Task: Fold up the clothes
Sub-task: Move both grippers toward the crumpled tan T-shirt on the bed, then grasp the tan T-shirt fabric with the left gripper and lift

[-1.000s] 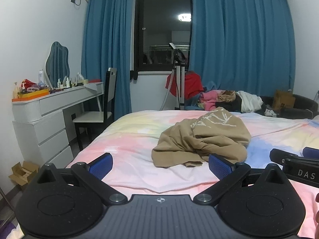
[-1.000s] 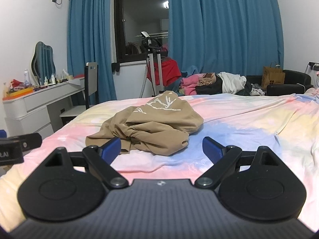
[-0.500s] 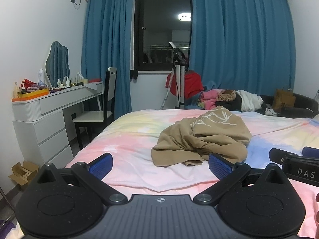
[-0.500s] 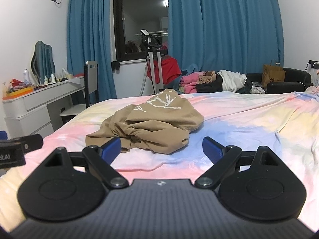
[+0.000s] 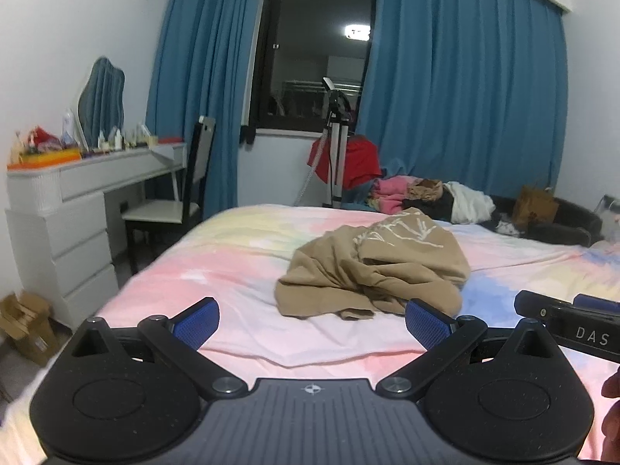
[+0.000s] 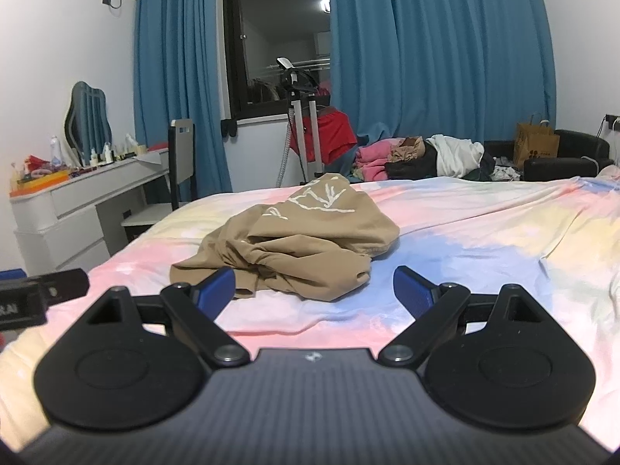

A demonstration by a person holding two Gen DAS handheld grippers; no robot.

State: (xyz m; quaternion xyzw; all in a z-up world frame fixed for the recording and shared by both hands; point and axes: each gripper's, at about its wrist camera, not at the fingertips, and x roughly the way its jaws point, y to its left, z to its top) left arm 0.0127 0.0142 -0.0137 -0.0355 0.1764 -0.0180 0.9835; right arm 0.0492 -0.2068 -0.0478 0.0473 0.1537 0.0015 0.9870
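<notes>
A crumpled tan garment with a white print (image 5: 372, 267) lies in a heap on the pastel tie-dye bed (image 5: 240, 255); it also shows in the right wrist view (image 6: 294, 240). My left gripper (image 5: 312, 321) is open and empty, just short of the garment's near edge. My right gripper (image 6: 314, 290) is open and empty, close in front of the heap, its left finger near the cloth's edge. The right gripper's body (image 5: 573, 325) shows at the right of the left wrist view, and the left gripper's body (image 6: 35, 298) at the left of the right wrist view.
A white dresser (image 5: 66, 217) with bottles and a mirror stands left of the bed, with a chair (image 5: 174, 201) beside it. A tripod (image 5: 335, 147), a pile of clothes (image 5: 426, 197) and a dark sofa with a paper bag (image 6: 536, 145) lie beyond the bed under blue curtains.
Both grippers have moved slightly forward toward the tan garment, which looks a little larger and nearer. Both stay open. The garment has not moved.
</notes>
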